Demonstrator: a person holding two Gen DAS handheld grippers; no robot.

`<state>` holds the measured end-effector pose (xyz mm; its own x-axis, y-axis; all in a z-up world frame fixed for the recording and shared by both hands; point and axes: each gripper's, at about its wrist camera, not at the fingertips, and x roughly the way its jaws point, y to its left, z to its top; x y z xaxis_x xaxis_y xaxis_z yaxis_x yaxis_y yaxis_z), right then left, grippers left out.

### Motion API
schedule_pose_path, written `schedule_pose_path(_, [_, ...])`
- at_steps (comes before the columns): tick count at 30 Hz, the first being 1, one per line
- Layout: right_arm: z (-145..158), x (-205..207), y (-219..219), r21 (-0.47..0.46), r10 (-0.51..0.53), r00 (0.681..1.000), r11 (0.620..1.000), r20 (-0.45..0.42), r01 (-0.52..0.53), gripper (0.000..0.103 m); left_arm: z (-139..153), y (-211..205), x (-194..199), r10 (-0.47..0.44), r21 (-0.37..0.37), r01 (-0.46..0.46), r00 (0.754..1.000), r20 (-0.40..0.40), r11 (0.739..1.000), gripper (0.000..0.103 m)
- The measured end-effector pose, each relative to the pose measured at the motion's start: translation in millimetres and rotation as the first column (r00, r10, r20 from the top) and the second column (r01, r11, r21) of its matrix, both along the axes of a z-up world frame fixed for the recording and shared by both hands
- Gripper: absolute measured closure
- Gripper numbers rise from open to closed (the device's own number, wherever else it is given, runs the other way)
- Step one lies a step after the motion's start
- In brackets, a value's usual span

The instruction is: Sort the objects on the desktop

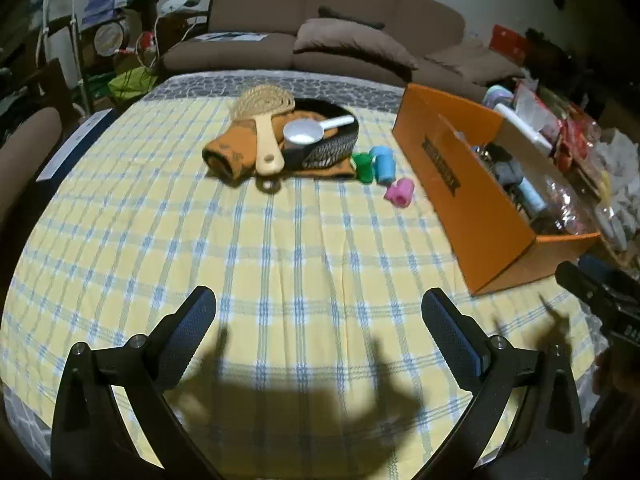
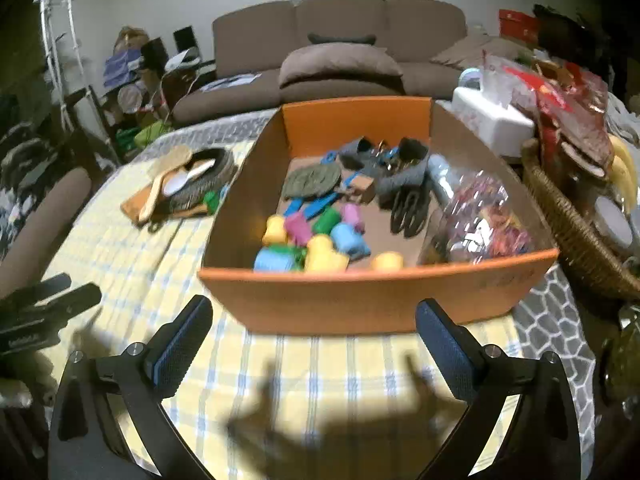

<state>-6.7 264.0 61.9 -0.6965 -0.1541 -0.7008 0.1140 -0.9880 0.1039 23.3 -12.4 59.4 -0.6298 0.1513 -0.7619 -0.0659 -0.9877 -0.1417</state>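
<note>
An orange cardboard box (image 1: 448,184) stands at the right of the checked tablecloth; in the right wrist view the box (image 2: 360,300) holds several coloured plastic rollers (image 2: 316,240), socks, clips and a clear bag. On the cloth to its left lie a green roller (image 1: 363,166), a blue roller (image 1: 384,163) and a pink roller (image 1: 399,193). A wooden hairbrush (image 1: 264,128) and a white measuring scoop (image 1: 310,131) rest on a black woven basket (image 1: 332,148) over an orange cloth (image 1: 228,154). My left gripper (image 1: 318,320) is open and empty above the cloth. My right gripper (image 2: 314,324) is open and empty before the box.
A brown sofa (image 1: 320,28) stands behind the table. A wicker basket (image 2: 576,232) with bananas, a white box and red packets crowd the table's right side. A chair back (image 1: 24,148) stands at the left edge. Each gripper shows at the edge of the other's view.
</note>
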Motion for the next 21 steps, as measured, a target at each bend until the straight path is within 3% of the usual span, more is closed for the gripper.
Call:
schedule_pose_path(10, [-46,-11,-13,0.025,0.034,0.997,0.999,0.075,-0.036,0.0,-39,18,3,0.011,-0.064,-0.007,0.998,0.061,0.998,0.0])
schedule_pose_path(21, [-61,-18,-12,0.03,0.004,0.995,1.0,0.1,-0.007,0.0,-52,20,-3,0.024,-0.069,-0.018,0.996,0.082,0.997,0.0])
